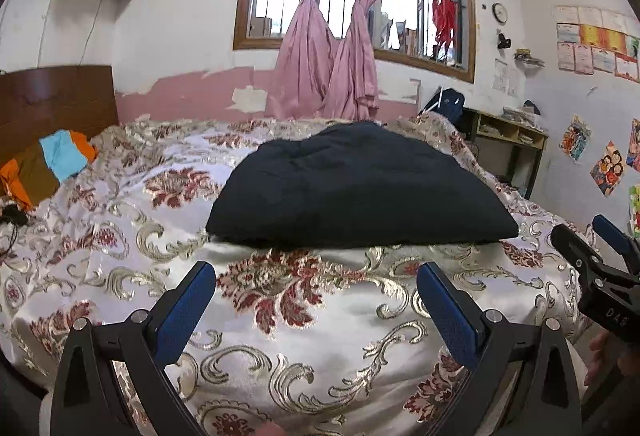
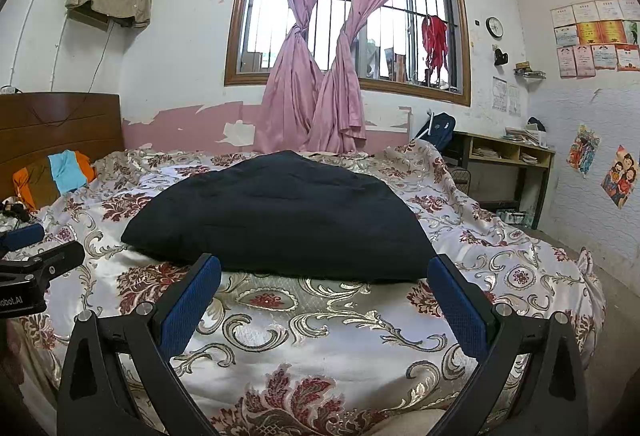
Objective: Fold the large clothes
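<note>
**Both claws wide and empty, dark garment waiting on the bed**

Here we are at the foot of the bed, and the dark garment [image 1: 356,187] lies in a compact, roughly trapezoid bundle on the floral bedspread [image 1: 304,316], near the middle of the bed and a little toward the window side. It looks already folded over at least once, edges fairly tidy, its near hem running straight across in both views.

The left gripper [image 1: 316,288] hovers above the bedspread just short of that near hem, fingers spread wide, nothing between them. The right gripper [image 2: 324,284] is in the same posture, spread and empty, its fingertips right at the near edge of the cloth, though I cannot tell whether they touch it. The two tools sit side by side, each peeking into the other's view.

My read: this is a pause between folds, or the very end of one. If another fold is wanted, the next move calls for each claw to drop onto a near corner, pinch through all layers, and carry the hem over evenly. The bundle looks thick and soft, so a shallow bite may slip.

Over by the headboard [image 2: 60,127], an orange and blue item [image 2: 64,171] lies well apart.
</note>
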A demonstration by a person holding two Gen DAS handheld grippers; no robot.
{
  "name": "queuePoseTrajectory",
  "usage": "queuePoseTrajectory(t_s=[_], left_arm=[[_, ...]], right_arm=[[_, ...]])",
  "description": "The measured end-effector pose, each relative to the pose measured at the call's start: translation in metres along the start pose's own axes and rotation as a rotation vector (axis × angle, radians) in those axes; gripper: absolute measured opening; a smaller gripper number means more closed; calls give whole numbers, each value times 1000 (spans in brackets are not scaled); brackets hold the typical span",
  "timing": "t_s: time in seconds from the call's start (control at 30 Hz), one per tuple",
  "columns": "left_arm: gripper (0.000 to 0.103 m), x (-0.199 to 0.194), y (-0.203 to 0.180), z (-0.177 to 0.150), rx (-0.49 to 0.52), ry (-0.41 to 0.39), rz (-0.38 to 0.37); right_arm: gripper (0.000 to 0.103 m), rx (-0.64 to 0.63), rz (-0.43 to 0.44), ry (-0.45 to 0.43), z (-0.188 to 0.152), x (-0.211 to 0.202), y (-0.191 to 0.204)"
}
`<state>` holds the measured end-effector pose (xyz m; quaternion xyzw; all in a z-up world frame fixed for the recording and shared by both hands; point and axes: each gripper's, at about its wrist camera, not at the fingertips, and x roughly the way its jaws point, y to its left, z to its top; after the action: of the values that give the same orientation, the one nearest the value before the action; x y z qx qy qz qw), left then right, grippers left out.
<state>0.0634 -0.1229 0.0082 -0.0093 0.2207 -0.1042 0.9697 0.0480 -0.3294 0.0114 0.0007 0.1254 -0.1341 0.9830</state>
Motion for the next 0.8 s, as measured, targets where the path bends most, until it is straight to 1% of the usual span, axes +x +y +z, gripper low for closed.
queuePoseTrajectory(t_s=[0.1, 0.23, 0.47, 0.8], left_arm=[[102, 3, 0, -1, -2, 17, 43], [102, 3, -2, -2, 15, 16, 73], [102, -1, -3, -3, 21, 3, 74], [102, 1, 1, -4, 3, 18, 81]], right_arm=[[102, -1, 2, 1, -1, 0, 1], [102, -1, 1, 1, -1, 0, 1], [102, 0, 1, 1, -2, 0, 2], [102, 1, 2, 3, 0, 1, 1]])
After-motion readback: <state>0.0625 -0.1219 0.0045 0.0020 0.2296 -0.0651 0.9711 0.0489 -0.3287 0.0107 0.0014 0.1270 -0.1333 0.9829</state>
